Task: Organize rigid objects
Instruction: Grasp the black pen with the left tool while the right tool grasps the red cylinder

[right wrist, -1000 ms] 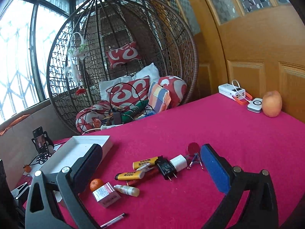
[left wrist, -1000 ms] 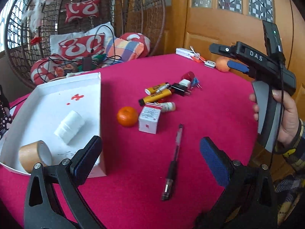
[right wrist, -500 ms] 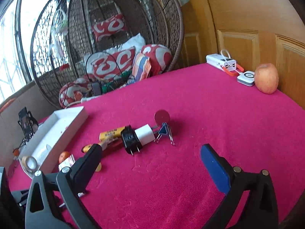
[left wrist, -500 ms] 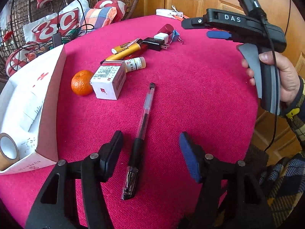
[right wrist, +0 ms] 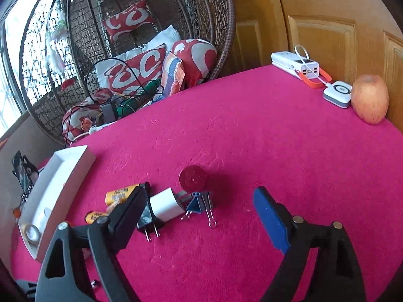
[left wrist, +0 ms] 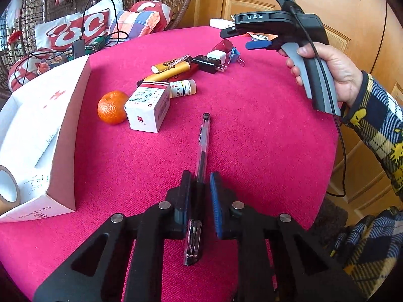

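Pen (left wrist: 202, 148) | clamped by left gripper (left wrist: 197, 196), not yet boxed | right gripper (right wrist: 199, 201) part-open, closing, nothing held | box (left wrist: 68, 136) held tape; plugs, clip, tubes left on worktop (left wrist: 264, 130)

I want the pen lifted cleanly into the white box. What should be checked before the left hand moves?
1. left gripper shut on the pen: ok.
2. Grip near the pen's middle: not ok, it sits toward the cap end.
3. white box open with free space: ok.
4. Path past the orange and the medicine carton: ok, both lie beyond the pen.
5. right gripper out of the way: ok; its fingers have just been closing around the chargers.
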A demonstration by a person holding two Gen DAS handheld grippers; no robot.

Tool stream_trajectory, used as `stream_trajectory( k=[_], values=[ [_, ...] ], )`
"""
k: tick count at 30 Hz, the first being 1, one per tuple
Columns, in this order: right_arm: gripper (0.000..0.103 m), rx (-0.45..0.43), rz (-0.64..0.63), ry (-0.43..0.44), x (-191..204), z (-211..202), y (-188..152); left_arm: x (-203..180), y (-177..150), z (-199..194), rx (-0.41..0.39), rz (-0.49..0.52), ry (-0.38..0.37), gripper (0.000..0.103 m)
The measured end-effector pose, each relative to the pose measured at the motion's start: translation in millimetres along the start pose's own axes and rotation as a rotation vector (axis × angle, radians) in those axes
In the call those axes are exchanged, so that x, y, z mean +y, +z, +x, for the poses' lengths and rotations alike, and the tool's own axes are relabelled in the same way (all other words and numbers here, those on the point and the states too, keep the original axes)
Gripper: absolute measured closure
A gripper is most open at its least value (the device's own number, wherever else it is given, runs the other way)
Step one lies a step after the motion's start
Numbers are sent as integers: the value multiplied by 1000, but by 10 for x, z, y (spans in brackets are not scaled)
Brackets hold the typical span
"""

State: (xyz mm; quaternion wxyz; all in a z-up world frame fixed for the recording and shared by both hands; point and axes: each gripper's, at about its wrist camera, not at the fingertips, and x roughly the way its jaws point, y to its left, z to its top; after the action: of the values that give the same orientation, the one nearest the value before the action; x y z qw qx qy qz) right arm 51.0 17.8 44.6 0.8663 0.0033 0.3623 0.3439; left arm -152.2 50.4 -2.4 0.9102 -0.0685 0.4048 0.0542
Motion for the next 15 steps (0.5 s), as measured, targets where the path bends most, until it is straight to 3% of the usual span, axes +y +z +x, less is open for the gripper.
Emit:
stream_trajectory(
  k=[4, 6, 7, 10, 15],
  values=[
    [40, 40, -39, -29, 103, 268, 61, 2, 17, 11, 3, -4, 5, 89],
    [67, 91, -54, -32, 129, 402, 48, 15, 20, 14, 3, -13, 2, 89],
    [74, 103, -58, -34, 132, 436, 37, 17, 19, 13, 0, -16, 1, 89],
    [75, 66, -43, -16, 111, 336, 16, 13, 6, 6, -11, -15, 3, 89],
    [75, -72, -32, 22, 159, -151, 18, 33, 48, -122, -74, -45, -4, 93]
  ],
)
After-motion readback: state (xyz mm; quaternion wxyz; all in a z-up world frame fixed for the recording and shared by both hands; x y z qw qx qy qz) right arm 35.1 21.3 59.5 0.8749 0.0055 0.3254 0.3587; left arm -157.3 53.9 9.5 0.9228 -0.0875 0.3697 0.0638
